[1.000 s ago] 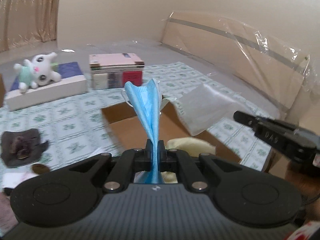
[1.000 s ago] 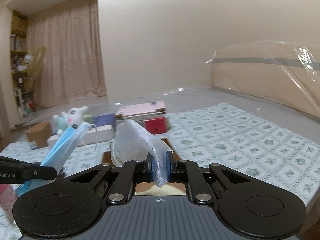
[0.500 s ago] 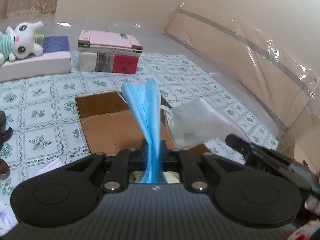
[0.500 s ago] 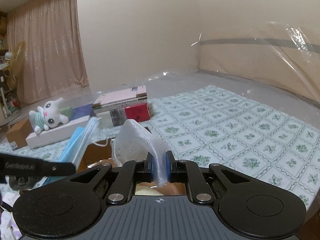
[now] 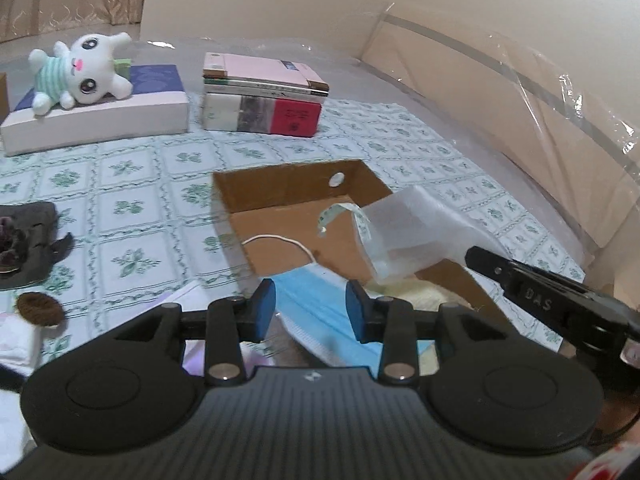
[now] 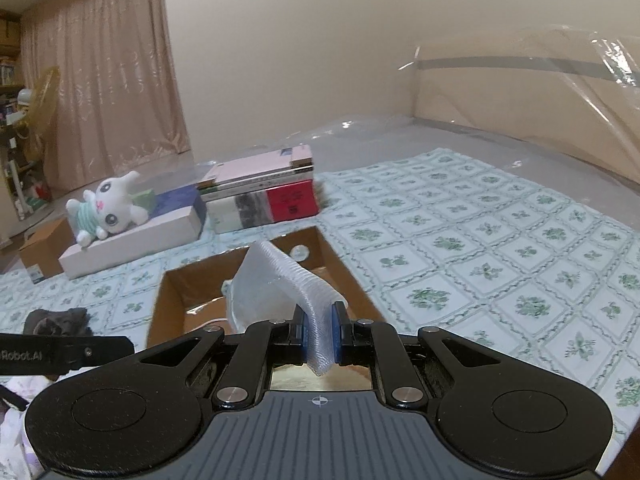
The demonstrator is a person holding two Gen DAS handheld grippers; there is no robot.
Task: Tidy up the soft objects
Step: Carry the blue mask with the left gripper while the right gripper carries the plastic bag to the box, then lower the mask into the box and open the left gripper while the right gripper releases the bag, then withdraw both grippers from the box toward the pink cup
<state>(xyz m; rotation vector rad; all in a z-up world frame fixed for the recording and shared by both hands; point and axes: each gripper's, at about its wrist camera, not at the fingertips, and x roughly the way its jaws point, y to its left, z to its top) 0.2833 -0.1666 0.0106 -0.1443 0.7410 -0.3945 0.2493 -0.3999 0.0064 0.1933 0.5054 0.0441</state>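
Observation:
My left gripper (image 5: 311, 305) is open over the near end of an open cardboard box (image 5: 280, 192). A blue face mask (image 5: 320, 308) lies loose below its fingers, its white ear loop (image 5: 276, 240) on the box floor beside a yellow soft item (image 5: 416, 292). My right gripper (image 6: 320, 332) is shut on a translucent white foam sheet (image 6: 276, 284) and holds it above the same box (image 6: 172, 300). The sheet (image 5: 416, 232) and the right gripper's finger (image 5: 540, 296) also show in the left wrist view.
A white plush bunny (image 5: 80, 72) lies on a flat white box (image 5: 100, 120) at the back left. A stack of books (image 5: 260, 100) stands behind the cardboard box. A dark cloth item (image 5: 24, 240) lies at the left. A plastic-wrapped headboard (image 5: 500, 92) runs along the right.
My left gripper has opened and let go of the blue mask, which has dropped into the box. The right gripper keeps hold of the foam sheet and has come lower over the box.

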